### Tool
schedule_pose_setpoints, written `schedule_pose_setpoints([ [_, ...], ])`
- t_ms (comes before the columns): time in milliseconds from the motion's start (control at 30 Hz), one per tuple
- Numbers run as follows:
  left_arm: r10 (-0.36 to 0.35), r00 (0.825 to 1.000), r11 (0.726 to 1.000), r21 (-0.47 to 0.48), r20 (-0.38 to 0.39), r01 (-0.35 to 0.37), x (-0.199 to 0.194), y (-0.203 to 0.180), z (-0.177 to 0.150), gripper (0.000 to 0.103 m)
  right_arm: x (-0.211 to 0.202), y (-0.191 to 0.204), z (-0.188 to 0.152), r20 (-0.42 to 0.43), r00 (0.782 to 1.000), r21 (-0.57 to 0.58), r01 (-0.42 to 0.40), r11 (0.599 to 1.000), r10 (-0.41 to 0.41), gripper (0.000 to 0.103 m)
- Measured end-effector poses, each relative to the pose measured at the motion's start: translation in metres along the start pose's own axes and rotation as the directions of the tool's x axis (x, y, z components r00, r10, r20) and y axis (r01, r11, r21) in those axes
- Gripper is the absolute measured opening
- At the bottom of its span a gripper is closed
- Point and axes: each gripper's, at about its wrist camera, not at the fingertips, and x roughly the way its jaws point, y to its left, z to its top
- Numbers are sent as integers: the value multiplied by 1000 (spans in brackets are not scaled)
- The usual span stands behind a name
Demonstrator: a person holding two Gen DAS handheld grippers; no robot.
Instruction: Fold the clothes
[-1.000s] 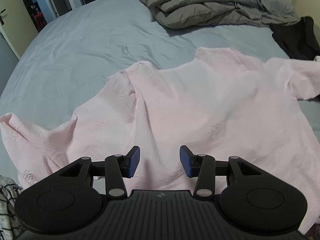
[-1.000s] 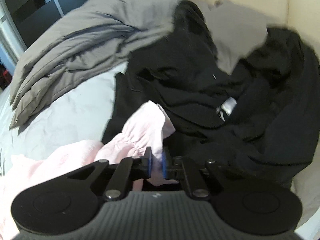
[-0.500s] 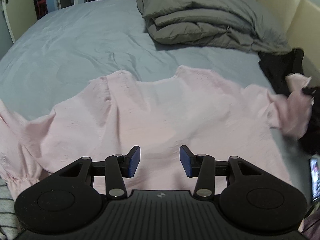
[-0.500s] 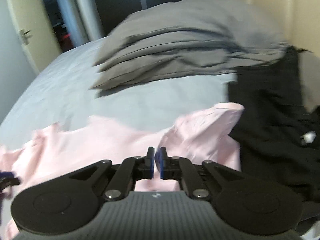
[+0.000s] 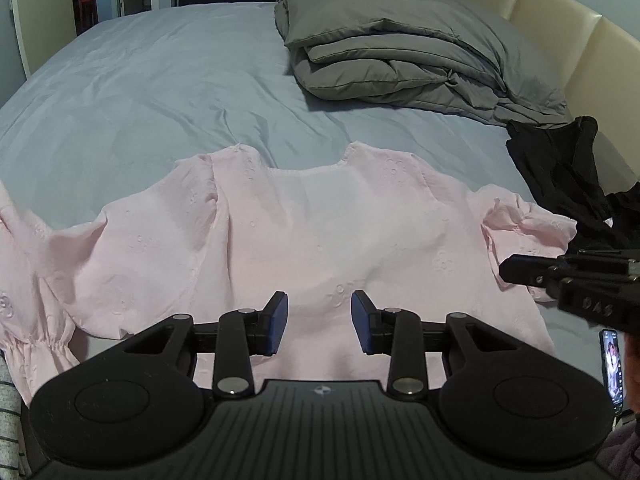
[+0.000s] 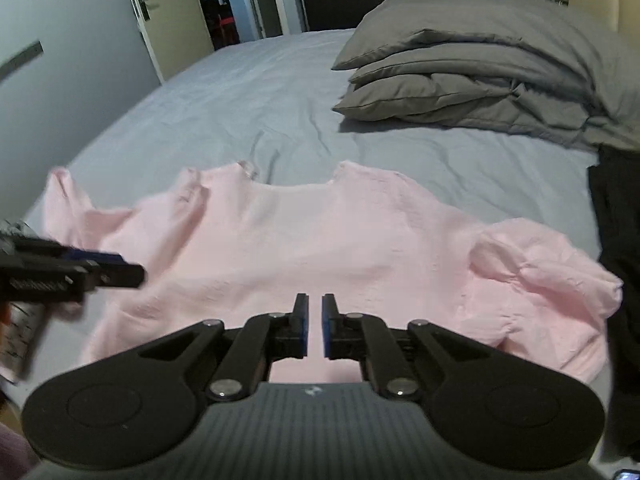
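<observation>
Right gripper (image 6: pixel 315 326) released sleeve (image 6: pixel 544 280); jaws opening, empty.

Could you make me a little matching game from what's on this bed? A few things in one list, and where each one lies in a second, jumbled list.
Things:
1. pink blouse
2. grey duvet
3. black garment
4. phone

Places:
a. crumpled at the bed's right edge, by the cream headboard
b. spread flat on the blue sheet, nearest the grippers
c. lit up at the lower right edge of the left wrist view
d. folded in a stack at the far side of the bed

Pairs: 1-b, 2-d, 3-a, 4-c
</observation>
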Motion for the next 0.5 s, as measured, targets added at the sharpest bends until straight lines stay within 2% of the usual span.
schedule_pose_setpoints([
  [67, -1, 1000, 1000, 0, -1, 1, 0, -1, -1, 36, 4, 1, -6, 8, 999, -40, 53, 998, -53, 14],
  [133, -1, 1000, 1000, 1, -1, 1, -1, -1, -2, 38, 9, -4, -12, 22, 993, -78, 118, 990, -117, 41],
  [167, 0, 1000, 1000, 2, -3, 0, -1, -1, -3, 38, 10, -8, -17, 37, 987, -94, 157, 983, -154, 59],
  [333, 3, 1000, 1000, 10, -25, -3, 3, 0, -8, 39, 13, -33, -41, 133, 947, -176, 312, 934, -291, 63],
  [500, 17, 999, 1000, 20, -52, -16, 11, 3, -14, 40, 23, -51, -50, 144, 952, -161, 292, 943, -270, 64],
])
